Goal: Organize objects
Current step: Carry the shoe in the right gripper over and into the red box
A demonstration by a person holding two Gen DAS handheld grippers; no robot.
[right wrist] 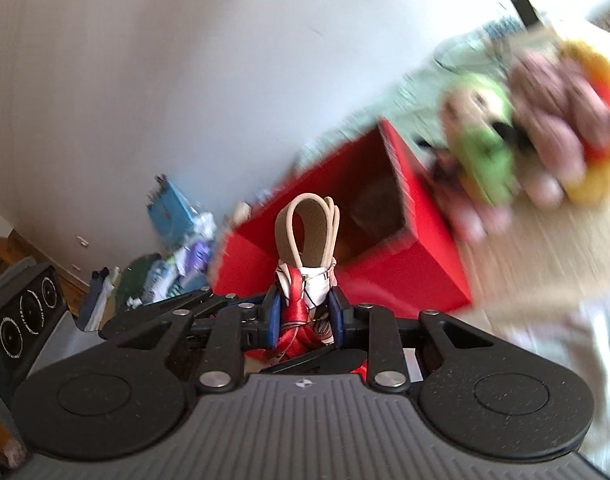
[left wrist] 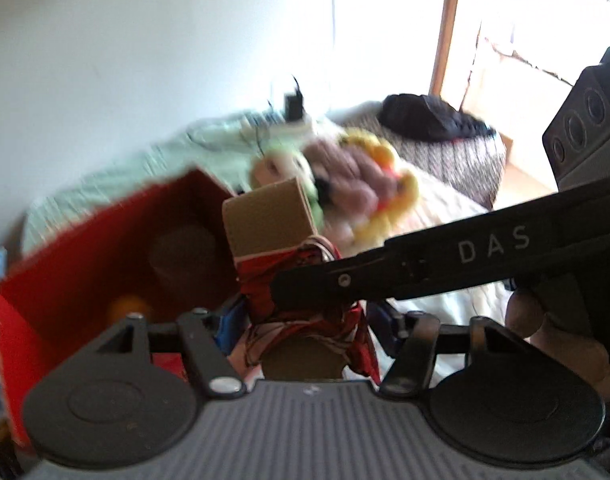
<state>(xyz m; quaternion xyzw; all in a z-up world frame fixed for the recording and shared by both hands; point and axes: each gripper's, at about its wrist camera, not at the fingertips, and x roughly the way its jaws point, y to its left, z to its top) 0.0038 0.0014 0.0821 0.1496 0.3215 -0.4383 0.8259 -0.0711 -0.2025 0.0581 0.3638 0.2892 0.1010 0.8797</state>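
- Bed surface, pale quilted cover point(left wrist: 445, 200): recorded as the support for every item; a dark garment point(left wrist: 433, 118) was noted at its far end.
- Red open-topped cardboard box point(left wrist: 105, 248), point(right wrist: 385, 248): recorded standing on the bed just behind both tools, mouth upward, a dim rounded shape and an orange item seen inside. It was judged the likely receptacle.
- Blurred soft toys, green, mauve and yellow point(right wrist: 545, 120), point(left wrist: 345, 184): recorded beside the box, outside it, not yet sorted.
- Tan leather loop handle wrapped in a red-and-white satin scarf point(right wrist: 311, 248), point(left wrist: 269, 220): recorded held in the air between the tools, in front of the box mouth.
- Right gripper point(right wrist: 305, 312): blue pads were seen closed tight onto the scarf wrap below the loop.
- Left gripper point(left wrist: 305, 320): the same bundle was seen between its fingers, seemingly pinched; the right tool's arm was seen crossing above.
- Handling note: it was judged that the bundle should be carried over the box opening by both tools together, lowered past the rim, and let go only once inside, so that loose scarf ends would not be caught on the edge.
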